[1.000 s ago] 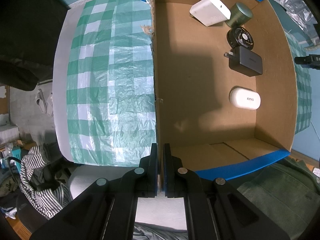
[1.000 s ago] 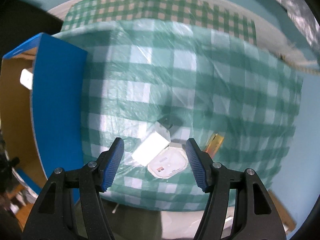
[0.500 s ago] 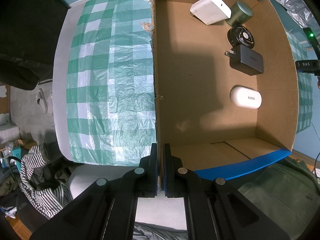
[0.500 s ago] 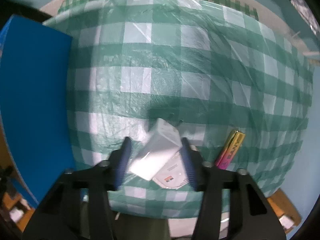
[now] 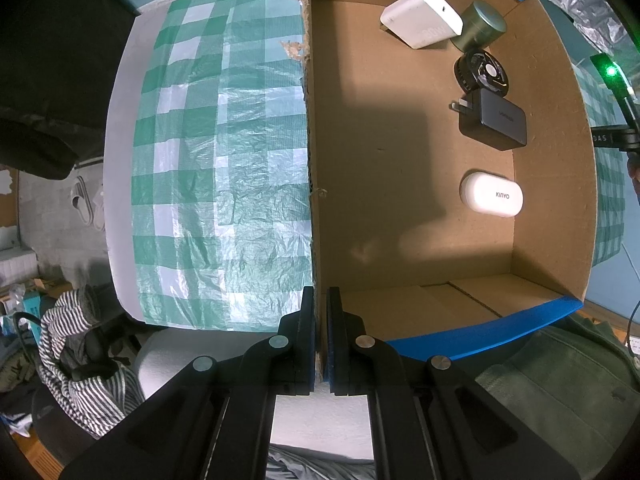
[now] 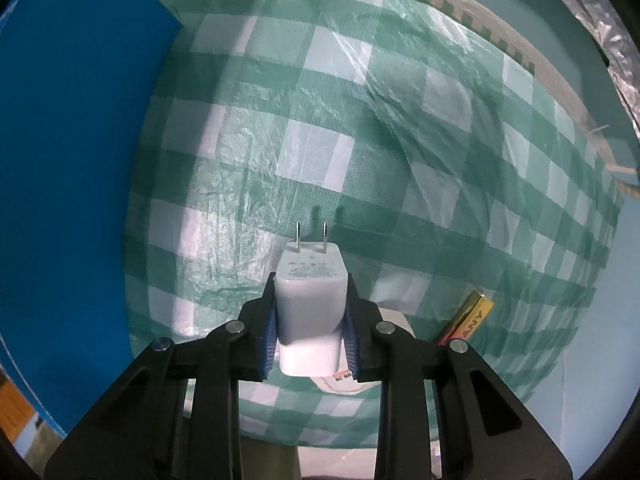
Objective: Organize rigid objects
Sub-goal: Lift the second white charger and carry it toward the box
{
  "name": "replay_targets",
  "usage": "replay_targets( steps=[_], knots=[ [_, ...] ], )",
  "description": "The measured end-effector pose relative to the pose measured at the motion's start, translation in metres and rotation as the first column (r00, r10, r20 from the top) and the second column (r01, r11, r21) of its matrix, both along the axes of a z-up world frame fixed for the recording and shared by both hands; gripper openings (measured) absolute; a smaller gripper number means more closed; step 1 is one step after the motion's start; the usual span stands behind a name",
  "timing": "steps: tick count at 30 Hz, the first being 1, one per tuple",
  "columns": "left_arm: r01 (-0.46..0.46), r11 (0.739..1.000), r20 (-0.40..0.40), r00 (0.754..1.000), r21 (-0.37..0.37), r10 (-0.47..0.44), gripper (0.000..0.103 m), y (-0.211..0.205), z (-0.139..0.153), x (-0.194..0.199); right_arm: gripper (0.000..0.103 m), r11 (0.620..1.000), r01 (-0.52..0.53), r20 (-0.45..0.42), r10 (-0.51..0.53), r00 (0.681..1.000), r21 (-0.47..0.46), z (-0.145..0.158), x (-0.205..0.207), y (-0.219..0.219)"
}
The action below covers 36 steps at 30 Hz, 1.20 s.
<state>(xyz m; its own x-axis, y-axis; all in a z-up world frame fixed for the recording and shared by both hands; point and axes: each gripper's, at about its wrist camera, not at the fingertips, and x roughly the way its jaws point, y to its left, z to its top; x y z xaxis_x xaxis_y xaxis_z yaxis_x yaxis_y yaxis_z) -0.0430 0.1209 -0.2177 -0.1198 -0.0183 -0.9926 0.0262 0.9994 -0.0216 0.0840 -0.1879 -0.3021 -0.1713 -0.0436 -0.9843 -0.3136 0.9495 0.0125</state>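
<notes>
My right gripper [image 6: 310, 320] is shut on a white wall charger [image 6: 310, 300], prongs pointing forward, held just above the green checked tablecloth [image 6: 360, 140]. My left gripper [image 5: 321, 340] is shut on the near left wall of the cardboard box [image 5: 316, 200]. Inside the box lie a white KINYO case [image 5: 491, 199], a black charger [image 5: 494, 124], a black round gadget [image 5: 481, 71], a green cylinder [image 5: 482, 26] and a white power brick [image 5: 422, 17].
The box's blue outer wall [image 6: 76, 160] stands left of my right gripper. A flat white item [image 6: 352, 384] lies under the held charger, mostly hidden. A yellow-pink pack [image 6: 468, 314] lies to the right. The table edge is close in front.
My right gripper moved down over the white charger, closed on it and lifted it so its prongs point forward. My left gripper stayed clamped on the box wall.
</notes>
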Motion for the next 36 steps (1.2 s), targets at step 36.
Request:
replay_targets(
  steps=[36],
  knots=[
    [0.005,1.000,0.002,1.000,0.002,-0.005,0.004,-0.004,0.000,0.001,0.026,0.966,-0.223,0.151,0.203,0.968,0.132,0.134,-0.006,0.053]
  ],
)
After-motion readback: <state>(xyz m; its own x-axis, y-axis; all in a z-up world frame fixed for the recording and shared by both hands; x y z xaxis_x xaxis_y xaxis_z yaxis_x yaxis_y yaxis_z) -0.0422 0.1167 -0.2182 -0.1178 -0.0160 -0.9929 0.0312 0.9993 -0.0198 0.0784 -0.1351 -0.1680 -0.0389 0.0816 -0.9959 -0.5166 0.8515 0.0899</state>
